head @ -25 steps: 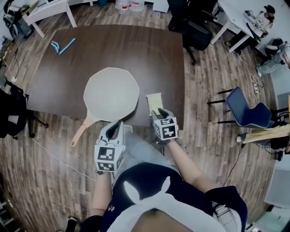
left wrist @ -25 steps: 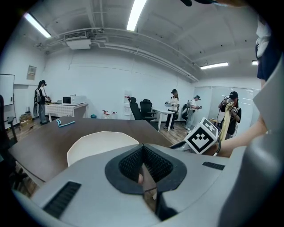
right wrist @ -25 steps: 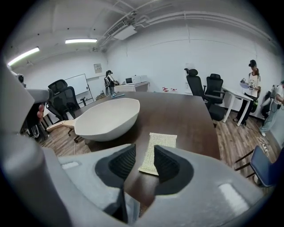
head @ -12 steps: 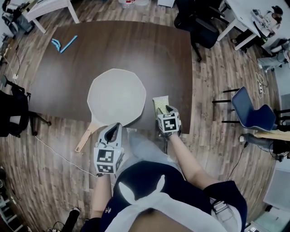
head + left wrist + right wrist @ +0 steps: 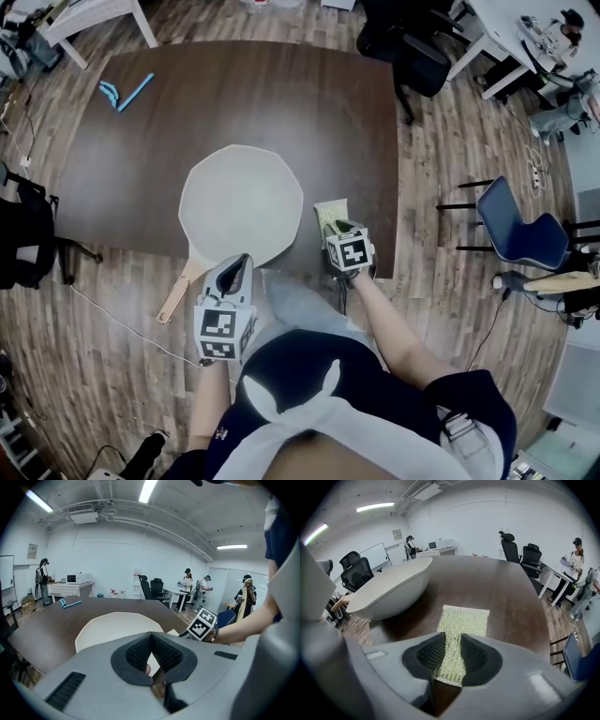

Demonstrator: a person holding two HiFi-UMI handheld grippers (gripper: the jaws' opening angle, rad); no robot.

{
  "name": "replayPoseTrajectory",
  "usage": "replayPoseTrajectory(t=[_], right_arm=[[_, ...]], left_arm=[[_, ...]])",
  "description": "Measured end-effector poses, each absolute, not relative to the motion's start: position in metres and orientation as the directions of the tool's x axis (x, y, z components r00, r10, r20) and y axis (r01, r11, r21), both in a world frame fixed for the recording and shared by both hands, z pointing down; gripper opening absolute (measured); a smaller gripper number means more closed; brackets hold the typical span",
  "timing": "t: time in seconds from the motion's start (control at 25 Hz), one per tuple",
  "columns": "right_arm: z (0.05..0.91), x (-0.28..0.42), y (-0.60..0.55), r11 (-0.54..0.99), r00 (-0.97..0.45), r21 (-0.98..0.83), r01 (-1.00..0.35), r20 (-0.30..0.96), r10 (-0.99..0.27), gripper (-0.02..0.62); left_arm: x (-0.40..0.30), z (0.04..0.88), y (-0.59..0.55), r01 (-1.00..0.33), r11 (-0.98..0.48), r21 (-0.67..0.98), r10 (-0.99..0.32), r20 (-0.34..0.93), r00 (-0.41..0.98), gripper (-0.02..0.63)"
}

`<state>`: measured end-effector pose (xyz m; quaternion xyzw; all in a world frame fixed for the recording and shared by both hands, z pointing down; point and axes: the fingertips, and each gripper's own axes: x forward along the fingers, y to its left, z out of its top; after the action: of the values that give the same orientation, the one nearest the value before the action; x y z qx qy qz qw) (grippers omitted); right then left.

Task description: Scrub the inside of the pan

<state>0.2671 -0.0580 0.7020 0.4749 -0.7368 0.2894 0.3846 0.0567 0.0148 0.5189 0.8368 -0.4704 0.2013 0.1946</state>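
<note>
A cream pan (image 5: 241, 202) with a wooden handle (image 5: 178, 295) sits at the near edge of the dark brown table (image 5: 234, 94). To its right a yellow-green scrubbing sponge (image 5: 327, 216) lies flat on the table. My right gripper (image 5: 339, 231) points steeply down at the sponge's near end. In the right gripper view the sponge (image 5: 461, 623) fills the gap of the right gripper (image 5: 452, 637); its jaws have just been closing and still stand apart. My left gripper (image 5: 240, 265) hangs at the pan's near rim, tips together and empty. In the left gripper view the pan (image 5: 112, 625) lies just beyond the left gripper (image 5: 150, 634).
A blue tool (image 5: 122, 92) lies at the table's far left. A blue chair (image 5: 511, 230) stands on the wooden floor to the right, black office chairs (image 5: 403, 47) behind the table. The pan's handle overhangs the table's near edge. People stand far back in the room.
My right gripper has come down and forward onto the near end of the sponge. The left gripper has edged closer to the pan's near rim. Pan and sponge lie as before.
</note>
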Motion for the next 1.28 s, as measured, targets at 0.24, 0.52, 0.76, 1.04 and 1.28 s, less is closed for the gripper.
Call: replayPoseTrajectory(t=[0.24,0.52,0.76,1.04,1.28], right_arm=[[0.701,0.265,-0.060,0.406,-0.294,-0.088,-0.910,0.826,-0.480,0.015],[0.686,0.260,-0.055,0.373,-0.335,-0.147,-0.916,0.790,-0.513,0.009],[0.646,0.254,-0.062,0.376,-0.378,-0.176,-0.910,0.725,-0.576,0.009],[0.578,0.218,-0.065,0.516,-0.500,-0.169,-0.840,0.611,-0.613,0.011],[0.550,0.171,-0.063,0.656,-0.603,-0.131,-0.743,0.556,-0.572,0.011]], left_arm=[[0.048,0.525,0.011,-0.865,-0.480,0.143,-0.706,0.523,0.478,0.003],[0.030,0.526,0.011,-0.882,-0.449,0.144,-0.725,0.517,0.454,0.003],[0.013,0.527,0.015,-0.898,-0.417,0.139,-0.741,0.519,0.425,0.002],[-0.003,0.525,0.025,-0.912,-0.386,0.136,-0.759,0.516,0.398,0.003],[-0.020,0.527,0.036,-0.925,-0.355,0.138,-0.771,0.516,0.373,0.003]])
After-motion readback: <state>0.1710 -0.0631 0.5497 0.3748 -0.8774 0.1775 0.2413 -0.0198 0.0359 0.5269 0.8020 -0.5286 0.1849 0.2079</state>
